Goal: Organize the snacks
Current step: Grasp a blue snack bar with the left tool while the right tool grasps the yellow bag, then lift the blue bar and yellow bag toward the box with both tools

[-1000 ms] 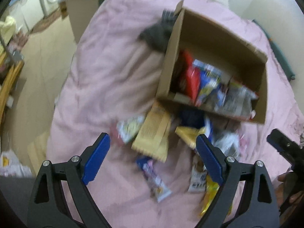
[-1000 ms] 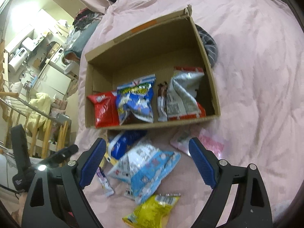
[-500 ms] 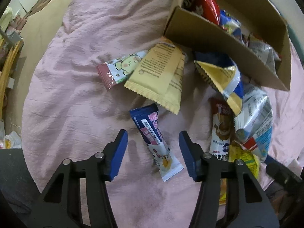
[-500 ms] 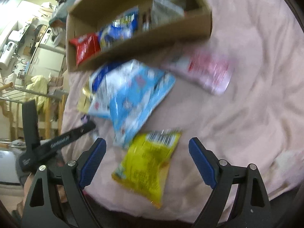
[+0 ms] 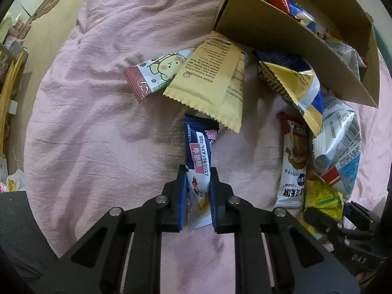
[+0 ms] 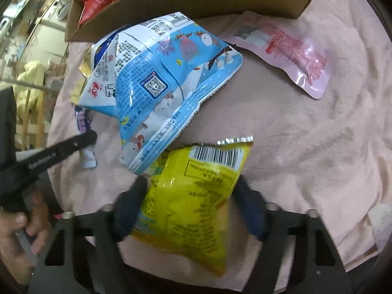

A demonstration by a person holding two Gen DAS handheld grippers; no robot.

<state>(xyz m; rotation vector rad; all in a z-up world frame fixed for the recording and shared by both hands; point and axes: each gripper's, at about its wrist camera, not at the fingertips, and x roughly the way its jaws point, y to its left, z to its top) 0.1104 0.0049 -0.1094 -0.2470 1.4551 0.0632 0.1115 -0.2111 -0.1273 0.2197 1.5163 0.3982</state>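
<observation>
Snacks lay loose on the pink bedspread by the cardboard box. Your left gripper was clamped on 1 navy bar packet; only the left wrist view showed that pinch. R wrist view alone showed your right gripper closing around 1 yellow bag, plus 1 blue bag and 1 pink pouch.
</observation>
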